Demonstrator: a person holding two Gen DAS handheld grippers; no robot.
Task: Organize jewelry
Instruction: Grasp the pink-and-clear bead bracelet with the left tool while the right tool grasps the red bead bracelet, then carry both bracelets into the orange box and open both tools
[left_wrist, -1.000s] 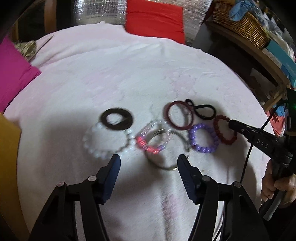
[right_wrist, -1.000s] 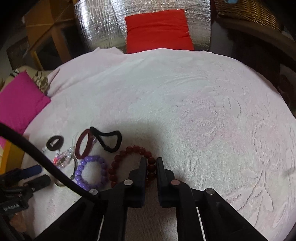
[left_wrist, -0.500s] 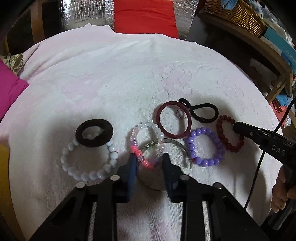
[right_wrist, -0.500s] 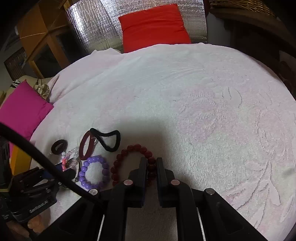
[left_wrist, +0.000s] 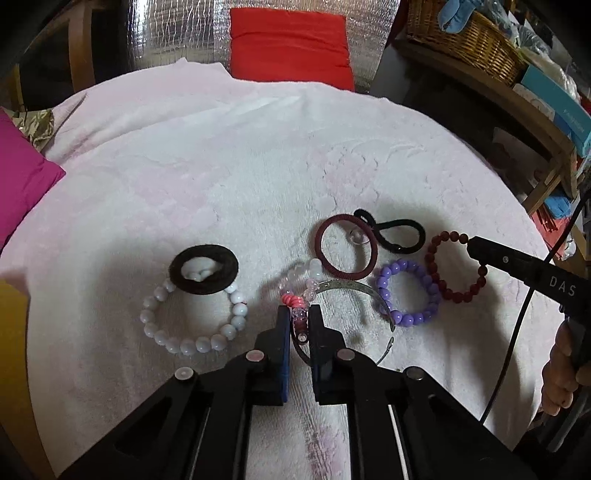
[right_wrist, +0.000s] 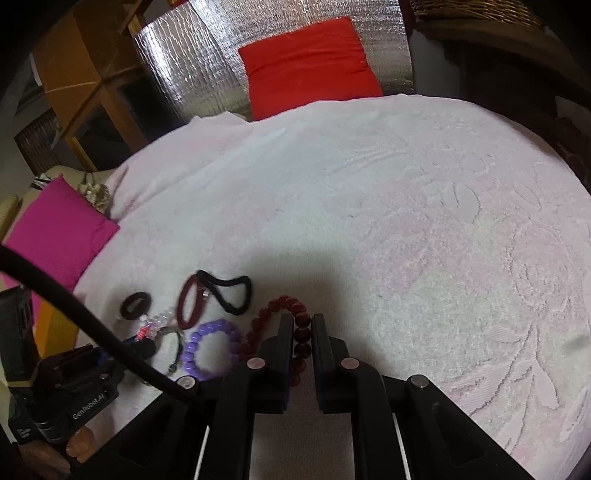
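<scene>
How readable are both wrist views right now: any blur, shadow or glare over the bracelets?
Left wrist view: sharp, strong fisheye bending; soft shadow around the purple bracelet. Right wrist view: a dark shadow covers the dark red bracelet, the far-left jewelry looks slightly smeared, and glare sits only on the foil backdrop.

Surface: pale pink embossed plush blanket (left_wrist: 229, 173), spread wide under everything.
Far edge: red rectangular cushion (left_wrist: 290, 46) leaning against a crinkled silver foil panel (left_wrist: 177, 33).
Left edge: magenta fabric cushion (left_wrist: 20, 177), partly cut off by the frame.
Upper right: woven wicker basket (left_wrist: 469, 40) on a wooden shelf (left_wrist: 524, 110), beside a light blue cardboard box (left_wrist: 557, 99).
</scene>
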